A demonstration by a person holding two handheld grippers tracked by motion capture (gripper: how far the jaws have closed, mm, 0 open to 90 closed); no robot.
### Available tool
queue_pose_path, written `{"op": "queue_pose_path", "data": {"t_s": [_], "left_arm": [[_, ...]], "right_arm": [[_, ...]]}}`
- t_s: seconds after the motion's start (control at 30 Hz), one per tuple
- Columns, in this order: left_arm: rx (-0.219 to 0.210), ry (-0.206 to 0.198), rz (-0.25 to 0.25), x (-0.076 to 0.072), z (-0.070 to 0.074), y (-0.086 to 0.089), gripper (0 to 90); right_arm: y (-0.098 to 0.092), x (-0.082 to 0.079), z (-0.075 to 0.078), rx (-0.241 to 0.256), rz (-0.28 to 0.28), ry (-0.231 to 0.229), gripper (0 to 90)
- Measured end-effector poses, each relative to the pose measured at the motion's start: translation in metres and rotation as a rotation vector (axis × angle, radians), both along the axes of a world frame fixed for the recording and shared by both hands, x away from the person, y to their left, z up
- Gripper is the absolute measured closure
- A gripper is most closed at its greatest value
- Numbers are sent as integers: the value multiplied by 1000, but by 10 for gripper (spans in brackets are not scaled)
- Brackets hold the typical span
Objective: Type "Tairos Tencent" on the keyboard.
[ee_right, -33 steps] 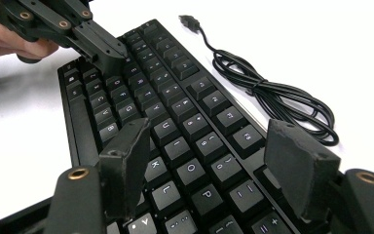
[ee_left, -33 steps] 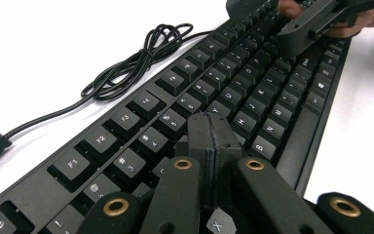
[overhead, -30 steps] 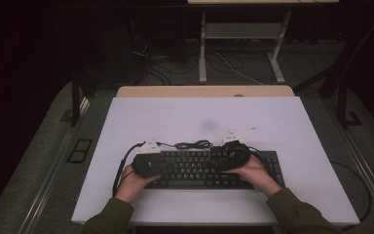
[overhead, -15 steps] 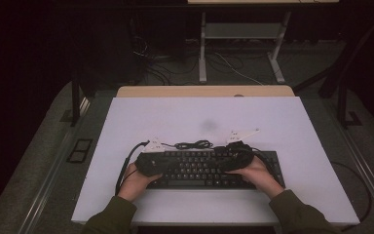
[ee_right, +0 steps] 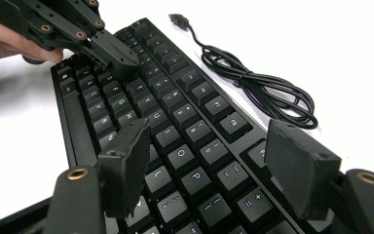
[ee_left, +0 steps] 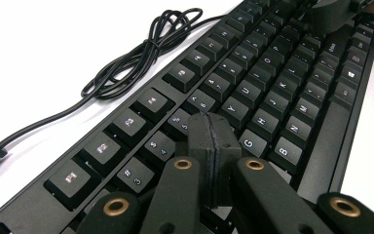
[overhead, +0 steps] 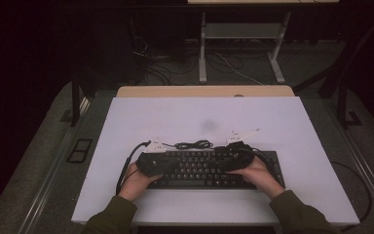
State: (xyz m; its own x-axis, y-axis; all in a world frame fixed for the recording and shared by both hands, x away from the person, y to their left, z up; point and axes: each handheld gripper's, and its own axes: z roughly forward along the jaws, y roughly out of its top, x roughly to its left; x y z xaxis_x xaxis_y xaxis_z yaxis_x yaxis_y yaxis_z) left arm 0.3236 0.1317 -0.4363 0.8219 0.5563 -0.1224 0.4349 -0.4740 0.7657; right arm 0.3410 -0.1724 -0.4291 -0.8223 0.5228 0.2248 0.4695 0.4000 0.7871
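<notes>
Keyboard (overhead: 209, 168) black, full-size, white legends, lying flat at table's (overhead: 126, 122) near edge, cable (overhead: 193, 145) coiled behind. Left gripper (ee_left: 209, 141) pressed together over keys; right gripper (ee_right: 214, 161) spread apart above them.

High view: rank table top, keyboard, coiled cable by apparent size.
1. Table top, largest by far.
2. Keyboard, a dark strip across its near part, partly under the hands and both claws.
3. Coiled cable, a small bundle just behind the keyboard.
</notes>
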Motion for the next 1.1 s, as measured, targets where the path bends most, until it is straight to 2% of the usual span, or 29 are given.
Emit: {"op": "queue_pose_path", "data": {"t_s": [0.63,0.67,0.8,1.0,1.1], "left_arm": [[13,4,1,0,-1,-1,891],[23,2,-6,1,-1,-1,891],[0,7,1,0,1,-1,891],[-15,4,0,-1,2,-1,889],[-18,-1,-2,-1,3,0,858]], "right_arm": [[0,0,0,-4,1,0,328],[0,0,0,-4,0,1,328],[0,0,0,2,-3,0,328],[0,0,0,0,-3,1,328],[-1,1,0,1,-5,0,329]]}}
